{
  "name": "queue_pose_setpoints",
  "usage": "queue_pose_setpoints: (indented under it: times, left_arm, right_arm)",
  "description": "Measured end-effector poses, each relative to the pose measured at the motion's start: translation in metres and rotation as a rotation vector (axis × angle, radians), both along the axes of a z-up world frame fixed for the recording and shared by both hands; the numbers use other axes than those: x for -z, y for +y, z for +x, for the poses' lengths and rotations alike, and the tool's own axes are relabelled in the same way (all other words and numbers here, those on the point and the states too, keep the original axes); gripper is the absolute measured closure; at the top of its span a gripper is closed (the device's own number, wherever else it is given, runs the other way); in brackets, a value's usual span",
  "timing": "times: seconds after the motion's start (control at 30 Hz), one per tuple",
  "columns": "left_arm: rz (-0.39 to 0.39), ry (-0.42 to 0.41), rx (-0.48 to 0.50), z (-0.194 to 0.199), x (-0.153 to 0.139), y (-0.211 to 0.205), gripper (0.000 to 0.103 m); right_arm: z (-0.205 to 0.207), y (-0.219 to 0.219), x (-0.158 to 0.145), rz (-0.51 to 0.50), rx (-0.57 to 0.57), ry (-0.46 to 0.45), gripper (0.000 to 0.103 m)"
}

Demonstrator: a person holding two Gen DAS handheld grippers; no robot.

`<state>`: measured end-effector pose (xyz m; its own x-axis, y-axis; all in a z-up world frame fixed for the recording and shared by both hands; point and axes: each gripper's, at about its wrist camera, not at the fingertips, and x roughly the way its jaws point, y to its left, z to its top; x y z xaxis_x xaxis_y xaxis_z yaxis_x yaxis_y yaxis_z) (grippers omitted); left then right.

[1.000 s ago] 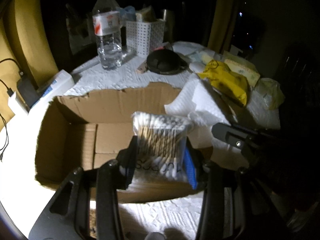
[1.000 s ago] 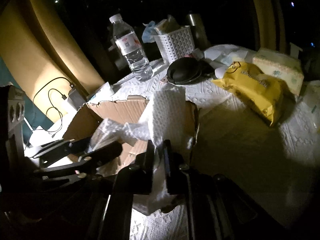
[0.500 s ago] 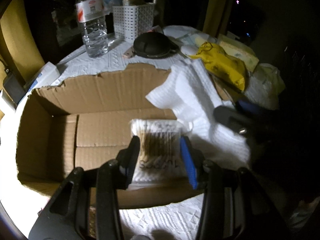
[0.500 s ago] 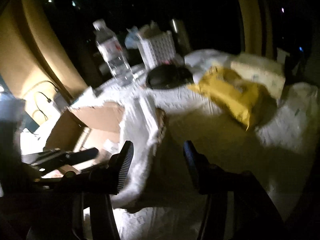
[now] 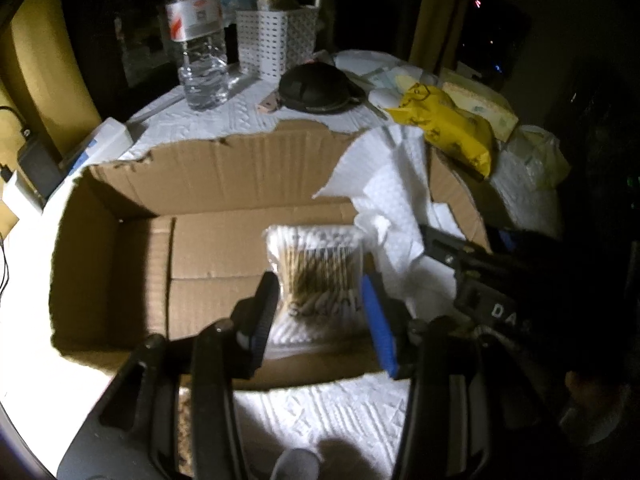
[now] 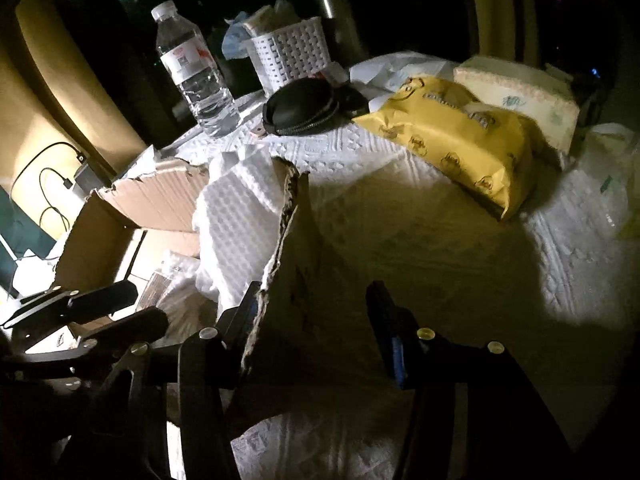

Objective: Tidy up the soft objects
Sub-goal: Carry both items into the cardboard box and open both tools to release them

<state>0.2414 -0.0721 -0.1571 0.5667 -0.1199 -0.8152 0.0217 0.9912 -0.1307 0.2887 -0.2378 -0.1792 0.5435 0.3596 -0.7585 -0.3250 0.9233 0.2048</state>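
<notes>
My left gripper (image 5: 320,312) is shut on a clear pack of cotton swabs (image 5: 316,272) and holds it low inside an open cardboard box (image 5: 224,172). A white paper towel (image 5: 392,184) hangs over the box's right wall and shows in the right wrist view (image 6: 236,216) too. My right gripper (image 6: 312,328) is open and empty, its jaws straddling the box's right wall (image 6: 292,264). The pack also shows in the right wrist view (image 6: 176,280). A yellow tissue pack (image 6: 460,136) lies on the table to the right.
Behind the box stand a water bottle (image 5: 196,40), a white basket (image 5: 276,40) and a black zip case (image 5: 316,88). A cream tissue pack (image 6: 520,96) and a plastic bag (image 6: 608,176) lie at the far right. Chargers and cables (image 6: 52,176) sit at the left.
My left gripper has lowered the swab pack from above the box down into it. My right gripper has let go of the paper towel, opened and drawn back.
</notes>
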Motion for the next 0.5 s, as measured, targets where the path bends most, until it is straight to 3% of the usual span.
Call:
queue_pose_setpoints:
  times: [0.43, 0.5]
  left_arm:
    - [-0.019, -0.05, -0.021, -0.026, -0.018, 0.018, 0.05]
    - [-0.024, -0.059, -0.024, -0.031, -0.021, 0.02, 0.044]
  right_arm:
    - [-0.034, -0.002, -0.036, 0.005, 0.012, -0.049, 0.047]
    - [-0.041, -0.001, -0.041, 0.001, 0.011, -0.056, 0.047]
